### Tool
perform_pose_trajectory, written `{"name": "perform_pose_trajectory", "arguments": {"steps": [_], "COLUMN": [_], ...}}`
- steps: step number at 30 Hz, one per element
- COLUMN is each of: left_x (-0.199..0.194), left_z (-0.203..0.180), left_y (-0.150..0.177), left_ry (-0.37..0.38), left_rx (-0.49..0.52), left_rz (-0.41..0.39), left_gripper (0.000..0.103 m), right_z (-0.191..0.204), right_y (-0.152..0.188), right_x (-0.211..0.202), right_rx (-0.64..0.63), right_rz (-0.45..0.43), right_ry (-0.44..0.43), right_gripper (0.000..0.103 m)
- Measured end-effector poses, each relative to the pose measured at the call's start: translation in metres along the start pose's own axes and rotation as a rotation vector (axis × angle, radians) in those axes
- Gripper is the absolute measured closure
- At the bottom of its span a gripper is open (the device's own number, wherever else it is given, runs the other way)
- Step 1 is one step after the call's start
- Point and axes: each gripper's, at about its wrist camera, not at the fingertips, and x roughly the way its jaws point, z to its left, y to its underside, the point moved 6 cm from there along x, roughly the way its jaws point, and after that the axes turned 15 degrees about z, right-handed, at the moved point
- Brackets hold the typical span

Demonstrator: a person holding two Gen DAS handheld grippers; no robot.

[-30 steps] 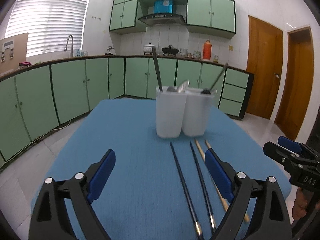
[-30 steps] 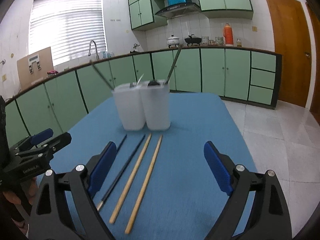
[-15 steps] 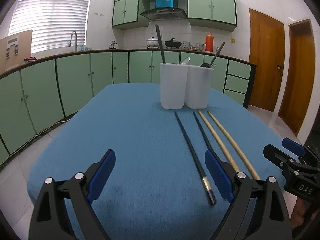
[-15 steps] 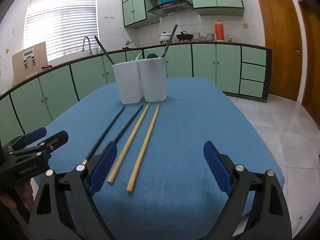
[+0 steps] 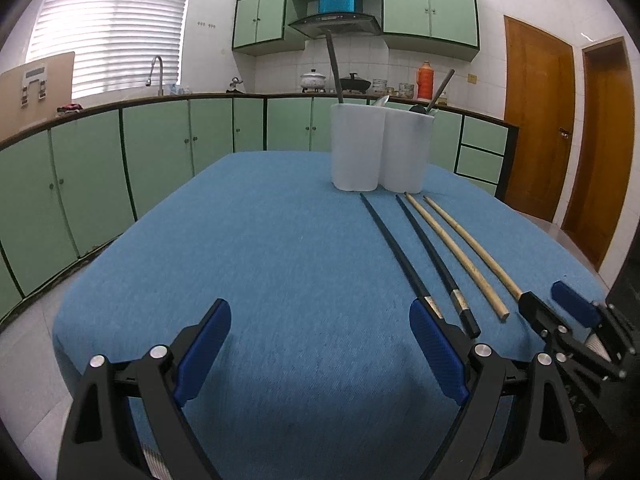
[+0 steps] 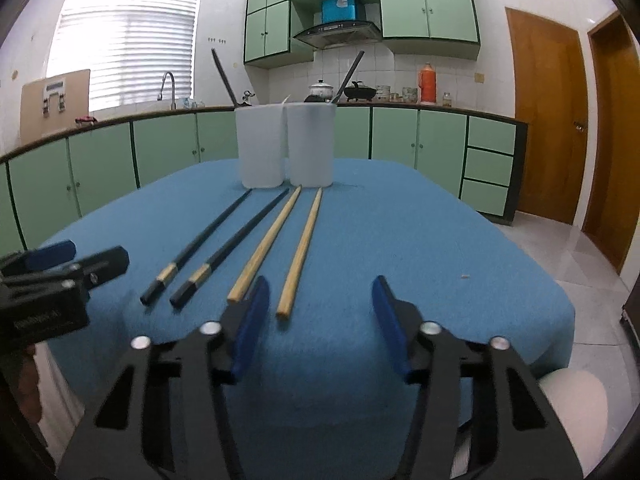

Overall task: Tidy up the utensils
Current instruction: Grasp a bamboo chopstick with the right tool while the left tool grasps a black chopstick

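Blue desk (image 5: pixel 280 240) fills the left view: left gripper (image 5: pixel 320 352) spread and empty, black chopsticks (image 5: pixel 400 248) beside its right finger, pointing at the white cups (image 5: pixel 380 152). Right view: right gripper (image 6: pixel 316 320), fingers spread, hovers near the wooden chopsticks (image 6: pixel 300 248); a careless pinch could roll one away.

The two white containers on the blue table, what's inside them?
The left white container shows one dark handle sticking out; the right white container shows another dark handle and a pale tip. Their lower ends are hidden by the walls.
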Motion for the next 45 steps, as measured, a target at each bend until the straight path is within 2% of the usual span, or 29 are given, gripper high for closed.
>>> {"name": "perform_pose_trajectory", "arguments": {"steps": [5, 12, 17, 25, 34, 38, 41, 45], "left_x": [-0.001, -0.001, -0.003, -0.005, -0.003, 0.004, 0.007, 0.008], "left_z": [0.001, 0.000, -0.002, -0.009, -0.035, -0.042, -0.046, -0.054], "left_y": [0.001, 0.001, 0.000, 0.003, 0.008, 0.012, 0.013, 0.014], "left_ry": [0.003, 0.008, 0.011, 0.020, 0.037, 0.028, 0.017, 0.017], "left_rx": [-0.001, -0.003, 0.001, 0.010, 0.059, 0.078, 0.088, 0.108], "left_rz": [0.000, 0.004, 0.005, -0.002, 0.009, 0.028, 0.024, 0.015], "left_gripper": [0.014, 0.014, 0.014, 0.014, 0.016, 0.028, 0.029, 0.047], "right_z": [0.004, 0.010, 0.018, 0.008, -0.009, -0.010, -0.012, -0.012], "right_y": [0.005, 0.006, 0.011, 0.010, 0.015, 0.017, 0.018, 0.018], "right_x": [0.000, 0.002, 0.002, 0.000, -0.005, -0.005, -0.005, -0.004], "right_rx": [0.006, -0.015, -0.046, -0.014, 0.012, 0.014, 0.015, 0.020], "right_rz": [-0.016, -0.035, -0.050, -0.054, -0.062, -0.061, -0.063, -0.062], "right_ry": [0.008, 0.026, 0.039, 0.064, 0.086, 0.081, 0.080, 0.077], "right_gripper": [0.077, 0.082, 0.096, 0.097, 0.097, 0.097, 0.097, 0.097]}}
